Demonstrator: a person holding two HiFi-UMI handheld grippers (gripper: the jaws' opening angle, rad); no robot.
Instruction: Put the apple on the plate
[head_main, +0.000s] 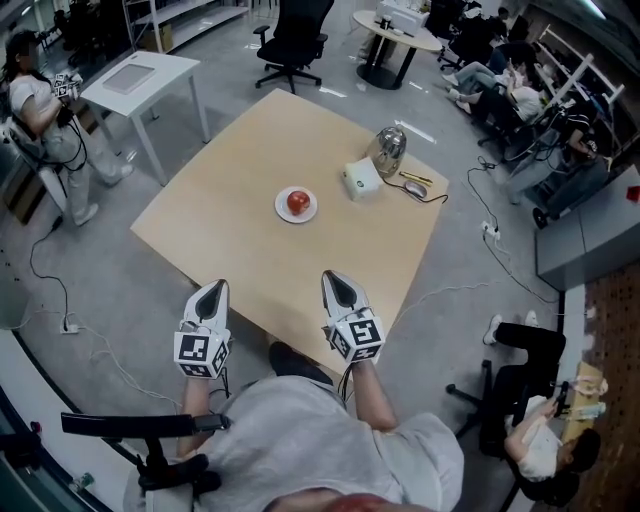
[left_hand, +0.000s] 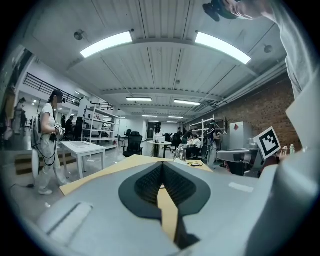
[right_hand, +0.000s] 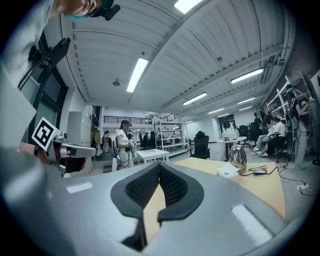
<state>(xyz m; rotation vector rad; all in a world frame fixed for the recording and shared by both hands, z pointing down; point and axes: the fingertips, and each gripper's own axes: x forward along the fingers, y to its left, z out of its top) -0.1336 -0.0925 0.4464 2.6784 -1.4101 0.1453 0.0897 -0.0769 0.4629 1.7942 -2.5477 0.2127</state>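
Note:
A red apple (head_main: 298, 202) lies on a small white plate (head_main: 281, 209) near the middle of the beige table (head_main: 240, 170). Both grippers hover at the table's near edge, well short of the plate and apart from it. My left gripper (head_main: 215, 289) is shut with nothing in it; in the left gripper view its pads (left_hand: 150, 182) meet at the tips over the tabletop. To its right, my right gripper (head_main: 338, 279) is also shut and empty, and its pads (right_hand: 172, 185) are closed together in the right gripper view. Neither gripper view shows the apple clearly.
A metal kettle (head_main: 388, 150), a white box (head_main: 361, 179), a mouse (head_main: 415, 188) and a yellow pen (head_main: 416, 177) sit at the table's far right corner. A white side table (head_main: 140, 78) and a standing person (head_main: 45, 120) are at left. A black office chair (head_main: 292, 40) stands beyond.

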